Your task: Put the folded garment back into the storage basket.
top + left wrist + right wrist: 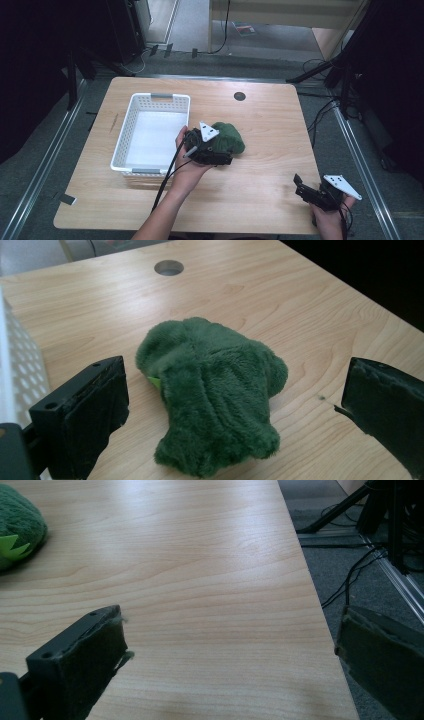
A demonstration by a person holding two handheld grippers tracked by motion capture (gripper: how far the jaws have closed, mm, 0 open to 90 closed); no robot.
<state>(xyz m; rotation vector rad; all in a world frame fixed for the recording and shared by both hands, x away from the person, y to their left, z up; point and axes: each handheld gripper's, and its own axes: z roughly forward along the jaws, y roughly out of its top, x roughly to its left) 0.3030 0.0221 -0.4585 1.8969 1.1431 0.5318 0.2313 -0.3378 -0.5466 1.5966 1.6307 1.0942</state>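
Observation:
A dark green plush toy (228, 139) lies on the wooden table (265, 125), just right of a white slotted basket (131, 116). My left gripper (219, 150) hovers over the toy's near side. In the left gripper view the toy (215, 390) sits between the wide-apart jaws of that gripper (235, 415), which is open and not touching it. My right gripper (306, 191) rests near the table's front right corner, open, with bare wood between its jaws in the right gripper view (230, 665). The toy's edge (17, 525) shows at the far left there.
The basket holds nothing that I can see. A round cable hole (239, 96) sits at the back of the table. Dark stands and cables (340, 75) crowd the floor beyond the right edge. The table's right edge (305, 580) runs close to my right gripper.

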